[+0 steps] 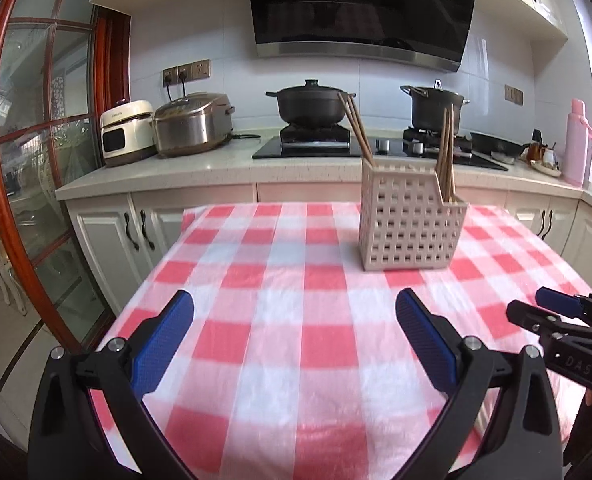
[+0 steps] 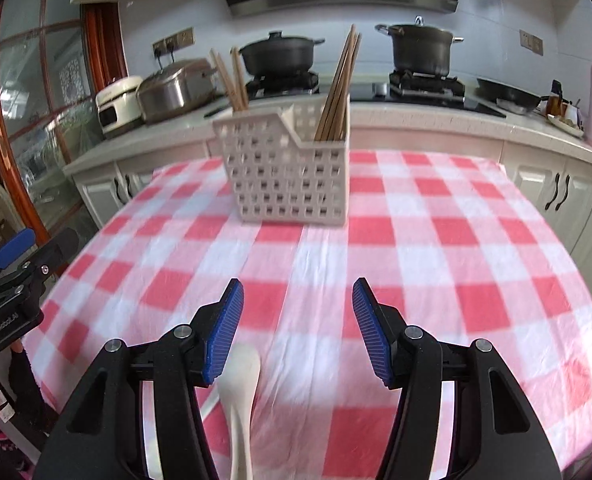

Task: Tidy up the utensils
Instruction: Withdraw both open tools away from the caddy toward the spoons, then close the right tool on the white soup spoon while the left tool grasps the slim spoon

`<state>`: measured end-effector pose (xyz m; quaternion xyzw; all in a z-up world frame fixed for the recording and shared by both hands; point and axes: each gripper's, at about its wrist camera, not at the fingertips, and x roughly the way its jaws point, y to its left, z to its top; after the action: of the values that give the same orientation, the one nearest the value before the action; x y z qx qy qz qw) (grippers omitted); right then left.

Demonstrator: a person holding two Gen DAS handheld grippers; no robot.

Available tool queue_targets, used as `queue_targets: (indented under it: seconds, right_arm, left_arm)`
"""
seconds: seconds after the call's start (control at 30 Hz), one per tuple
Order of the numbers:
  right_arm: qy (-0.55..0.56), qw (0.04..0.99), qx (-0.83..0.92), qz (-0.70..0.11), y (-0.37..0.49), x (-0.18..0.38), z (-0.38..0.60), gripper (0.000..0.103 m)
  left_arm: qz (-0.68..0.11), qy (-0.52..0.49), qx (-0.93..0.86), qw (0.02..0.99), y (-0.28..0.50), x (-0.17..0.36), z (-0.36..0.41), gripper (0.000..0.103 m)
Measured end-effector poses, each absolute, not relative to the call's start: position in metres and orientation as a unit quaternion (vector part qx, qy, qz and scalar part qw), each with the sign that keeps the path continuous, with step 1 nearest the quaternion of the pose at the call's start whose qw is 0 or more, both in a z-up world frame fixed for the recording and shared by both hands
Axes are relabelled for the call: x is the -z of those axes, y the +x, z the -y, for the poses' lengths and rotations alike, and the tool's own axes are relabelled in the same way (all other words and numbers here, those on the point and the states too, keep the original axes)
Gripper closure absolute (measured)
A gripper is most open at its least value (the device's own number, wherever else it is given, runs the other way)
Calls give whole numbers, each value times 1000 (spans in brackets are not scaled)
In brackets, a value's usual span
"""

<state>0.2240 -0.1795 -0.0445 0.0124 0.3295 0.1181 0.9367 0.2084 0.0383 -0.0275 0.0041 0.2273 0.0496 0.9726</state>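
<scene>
The left tongs (image 1: 294,314) stand spread as wide as they go, with nothing between the blue pads (image 1: 164,344) but the checked cloth (image 1: 280,264); they touch nothing. The right tongs (image 2: 297,320) are about half open and also empty. A white spoon (image 2: 240,392) lies on the cloth just below them, its bowl beside the lower end of the left-hand pad (image 2: 222,340); whether the pad touches it cannot be told.

The utensil basket (image 2: 288,172) is a pale plastic box with a grid of square holes in its walls and a stepped rim, standing upright on the red-and-white cloth of the worktop (image 2: 435,248). Inside, a partition splits it. A large bundle of wooden chopsticks (image 2: 337,88) leans in the right compartment, and a smaller bunch of chopsticks (image 2: 234,84) stands in the far left corner, tips fanning to 11 o'clock. The spoon is plain white with a rounded bowl and a long handle running toward the camera.

From the left tongs the basket sits at about 1 o'clock, well apart, near the far edge of the worktop. From the right tongs it lies at 12 o'clock, slightly toward 11, also well apart. The spoon is at 7 o'clock from the right tongs, close in. In the left wrist view the right tongs show at 3 o'clock.
</scene>
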Motion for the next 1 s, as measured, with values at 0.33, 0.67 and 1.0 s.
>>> queue_targets:
  seconds: [0.33,0.67,1.0]
  right_arm:
    - [-13,919,-140,-369,212,79,154,48]
    - [-39,903,-139,-404,220,94,135,48]
    - [-41,898,-132,-418,227,101,137,57]
  left_arm:
    - [-229,4,-58,972,186,39,-43,5]
    - [-243,6,-38,969,177,52,-44,5]
    - [-251,6,-26,968,165,61,-43,5]
